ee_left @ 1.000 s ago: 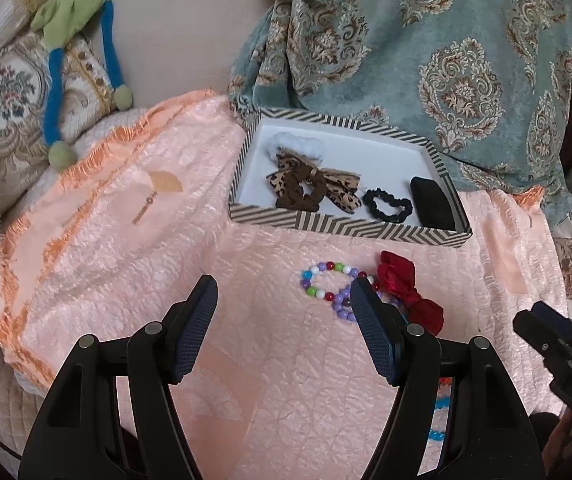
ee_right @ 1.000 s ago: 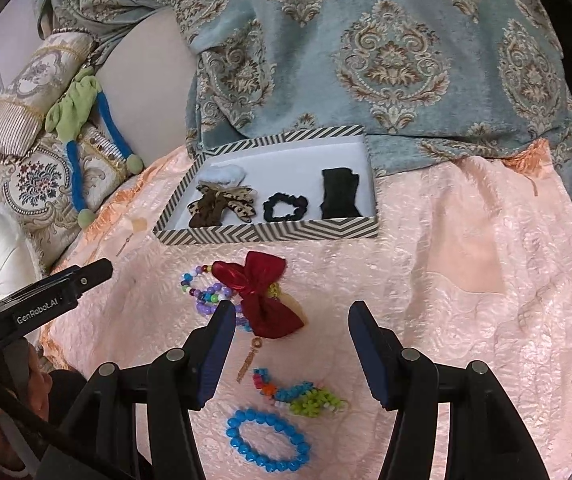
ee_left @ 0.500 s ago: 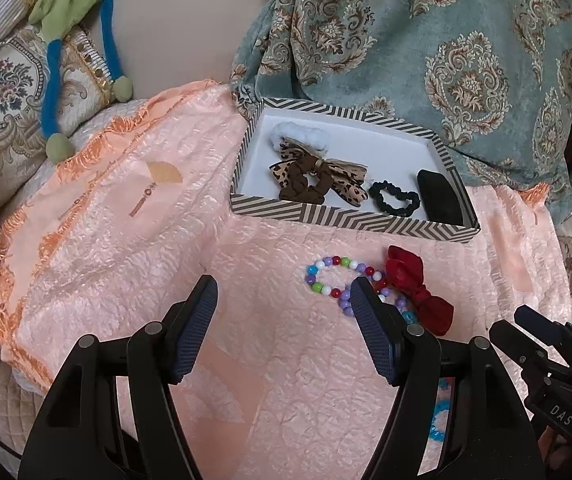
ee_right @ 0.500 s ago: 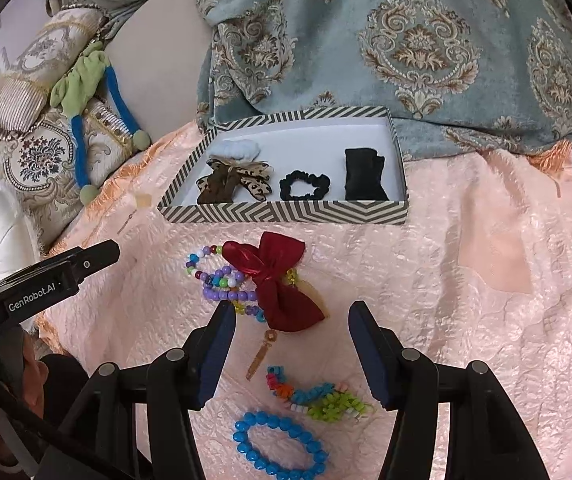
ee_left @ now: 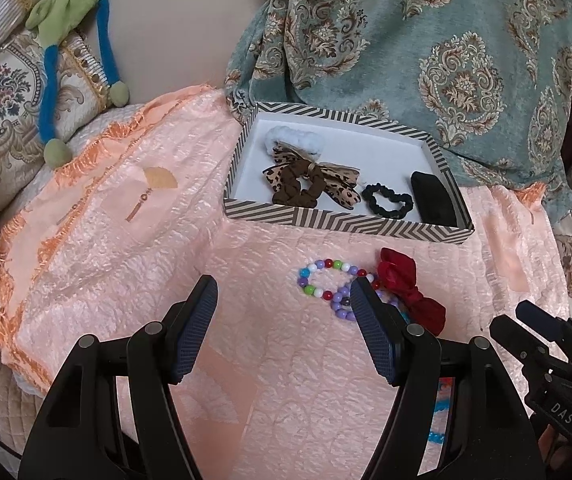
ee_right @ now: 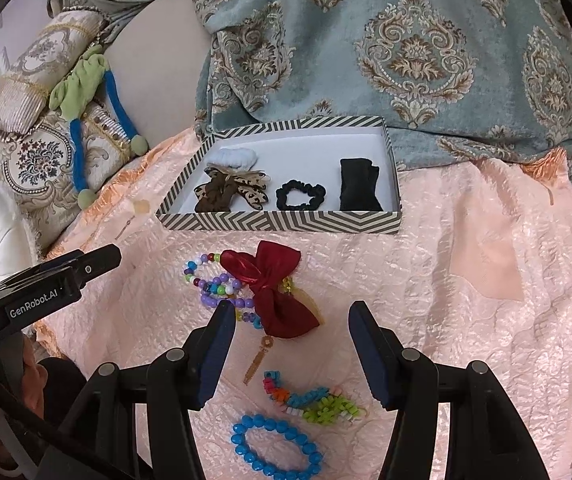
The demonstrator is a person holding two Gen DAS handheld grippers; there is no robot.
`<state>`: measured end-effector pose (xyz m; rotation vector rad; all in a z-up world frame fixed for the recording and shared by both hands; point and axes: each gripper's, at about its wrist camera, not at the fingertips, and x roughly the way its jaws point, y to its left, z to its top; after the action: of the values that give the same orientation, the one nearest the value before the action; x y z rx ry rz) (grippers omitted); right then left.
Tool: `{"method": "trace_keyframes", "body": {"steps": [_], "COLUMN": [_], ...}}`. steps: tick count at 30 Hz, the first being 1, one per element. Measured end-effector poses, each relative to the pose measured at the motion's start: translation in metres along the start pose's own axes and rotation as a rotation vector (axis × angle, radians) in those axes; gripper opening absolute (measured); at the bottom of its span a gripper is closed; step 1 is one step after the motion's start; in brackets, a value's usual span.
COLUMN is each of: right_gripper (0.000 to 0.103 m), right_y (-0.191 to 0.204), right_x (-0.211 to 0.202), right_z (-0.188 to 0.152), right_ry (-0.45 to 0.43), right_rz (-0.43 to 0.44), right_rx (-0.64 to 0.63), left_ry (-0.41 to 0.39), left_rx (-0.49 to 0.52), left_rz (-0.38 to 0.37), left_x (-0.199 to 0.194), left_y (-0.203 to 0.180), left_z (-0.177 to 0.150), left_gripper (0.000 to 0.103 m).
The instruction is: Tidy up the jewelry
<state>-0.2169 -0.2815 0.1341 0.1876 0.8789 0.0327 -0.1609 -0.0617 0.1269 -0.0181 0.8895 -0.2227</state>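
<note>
Both sets of jaws are seen parted and empty; nothing is gripped. The left gripper (ee_left: 282,312) is held over bare pink quilted cover (ee_left: 134,264); the right gripper (ee_right: 290,338) is held just short of the red bow (ee_right: 274,292).

Loose items are spread on the cover in front of the striped box (ee_right: 278,224): the red bow, a multicolour bead bracelet (ee_right: 206,276) and a purple bead bracelet (ee_right: 222,300) partly under it, a gold tassel charm (ee_right: 260,360), a beaded strip (ee_right: 314,400) and a blue bead bracelet (ee_right: 276,446). Already in the box: a leopard bow (ee_right: 232,190), a pale blue scrunchie (ee_right: 234,158), a black scrunchie (ee_right: 300,196) and a black pouch (ee_right: 358,186).

Risks, as judged:
- The bow overlaps the bracelets, so a bracelet could be snagged and dragged along with it.
- The cover is soft and wrinkled; fabric could be pinched with a low grasp.
- Round beads could slip out of the jaws.
- The grippers are near each other, so a collision is possible if both reach for the same cluster.
</note>
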Motion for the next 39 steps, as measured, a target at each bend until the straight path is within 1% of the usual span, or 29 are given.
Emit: {"method": "trace_keyframes", "body": {"steps": [11, 13, 15, 17, 20, 25, 26, 27, 28, 29, 30, 32, 34, 36, 38, 39], "right_gripper": [0.057, 0.06, 0.067, 0.067, 0.067, 0.067, 0.064, 0.057, 0.053, 0.045, 0.033, 0.02, 0.015, 0.012, 0.01, 0.01], "right_y": [-0.003, -0.003, -0.003, -0.004, -0.006, -0.003, -0.002, -0.001, 0.001, 0.002, 0.003, 0.003, -0.002, -0.007, -0.012, -0.015], "right_x": [-0.002, -0.002, -0.001, 0.003, 0.019, 0.061, 0.068, 0.076, 0.084, 0.09, 0.097, 0.106, 0.105, 0.1, 0.093, 0.09], "right_z": [0.003, 0.004, 0.005, 0.006, 0.006, 0.006, 0.007, 0.008, 0.009, 0.009, 0.01, 0.01, 0.01, 0.011, 0.012, 0.014], "right_ry": [-0.008, -0.013, -0.02, -0.013, 0.026, 0.125, 0.136, 0.151, 0.164, 0.172, 0.178, 0.185, 0.162, 0.134, 0.109, 0.099], "right_rz": [-0.024, -0.03, -0.025, -0.019, 0.01, 0.081, 0.093, 0.112, 0.128, 0.137, 0.142, 0.129, 0.142, 0.138, 0.112, 0.108], "right_rx": [0.003, 0.0, -0.002, -0.006, -0.019, -0.058, -0.061, -0.067, -0.075, -0.082, -0.091, -0.11, -0.105, -0.097, -0.095, -0.09], "left_ry": [0.011, 0.01, 0.016, 0.035, 0.064, 0.134, 0.143, 0.153, 0.16, 0.167, 0.177, 0.2, 0.218, 0.227, 0.222, 0.221], "left_rx": [-0.007, -0.009, -0.013, -0.018, -0.022, -0.012, -0.012, -0.015, -0.019, -0.018, -0.013, -0.002, 0.018, 0.03, 0.037, 0.05], "left_rz": [-0.018, -0.022, -0.034, -0.051, -0.063, -0.096, -0.1, -0.106, -0.111, -0.117, -0.12, -0.112, -0.117, -0.116, -0.124, -0.112], "left_x": [0.005, 0.005, 0.008, 0.013, 0.024, 0.053, 0.059, 0.065, 0.071, 0.077, 0.085, 0.1, 0.112, 0.123, 0.128, 0.13], "left_y": [-0.003, -0.003, -0.002, 0.001, 0.006, 0.007, 0.006, 0.006, 0.006, 0.005, 0.003, 0.0, -0.003, -0.006, -0.007, -0.009], "left_z": [0.0, 0.0, 0.0, 0.001, 0.0, 0.001, 0.002, 0.004, 0.006, 0.008, 0.01, 0.012, 0.014, 0.014, 0.014, 0.015], "left_gripper": [0.069, 0.069, 0.069, 0.069, 0.069, 0.069, 0.069, 0.069, 0.069, 0.069, 0.069, 0.069, 0.069, 0.069, 0.054, 0.036]}}
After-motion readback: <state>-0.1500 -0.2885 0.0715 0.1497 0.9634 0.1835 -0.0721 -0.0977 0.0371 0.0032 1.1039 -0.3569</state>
